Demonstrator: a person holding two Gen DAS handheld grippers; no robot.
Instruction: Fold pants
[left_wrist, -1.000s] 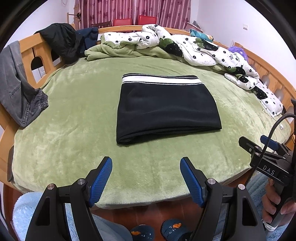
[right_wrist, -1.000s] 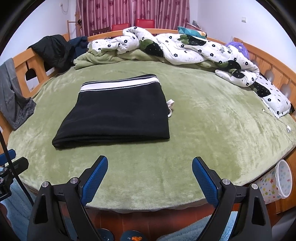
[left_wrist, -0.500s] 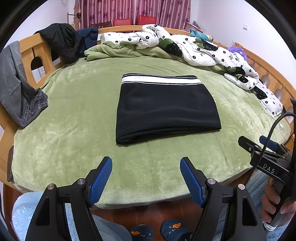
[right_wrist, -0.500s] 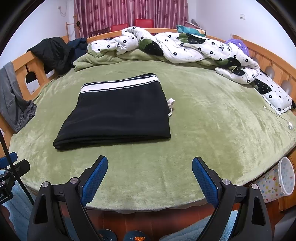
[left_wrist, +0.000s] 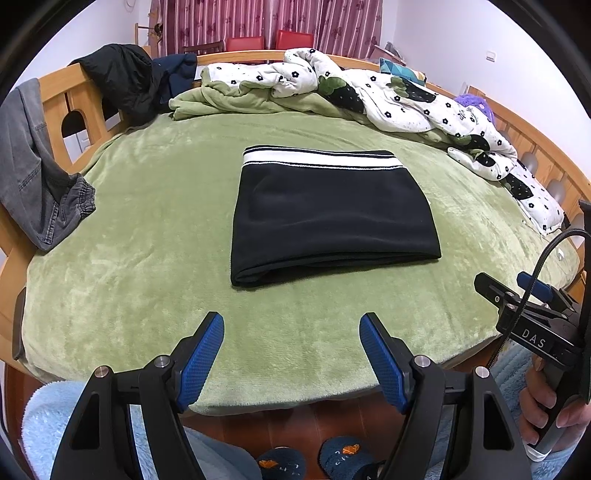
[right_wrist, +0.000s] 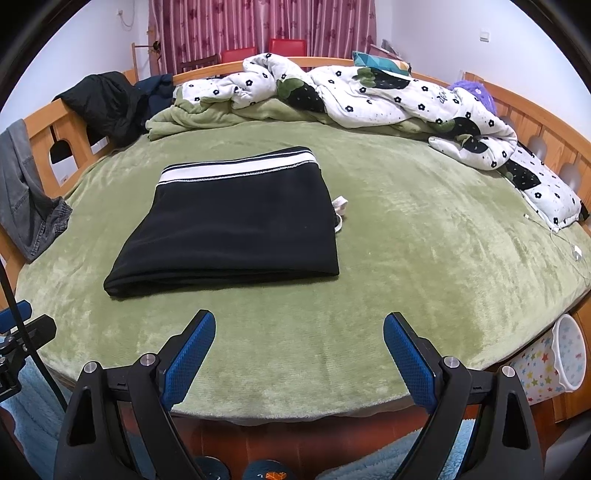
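Observation:
The black pants (left_wrist: 332, 218) lie folded into a flat rectangle on the green bed cover (left_wrist: 147, 229), their white striped waistband at the far edge. They also show in the right wrist view (right_wrist: 236, 229), left of centre. My left gripper (left_wrist: 291, 328) is open and empty, held back over the bed's near edge, apart from the pants. My right gripper (right_wrist: 299, 326) is open and empty, also over the near edge. The right gripper's body shows at the right of the left wrist view (left_wrist: 532, 325).
A flowered quilt (left_wrist: 369, 96) is bunched along the far side. Grey jeans (left_wrist: 33, 184) and a dark jacket (left_wrist: 122, 81) hang on the wooden bed frame at the left. A starred bin (right_wrist: 554, 362) stands by the bed's right edge. A white cable (right_wrist: 554, 236) lies at the right.
Both grippers have stayed open and nearly still. The right wrist view has shifted slightly. The pants have not moved.

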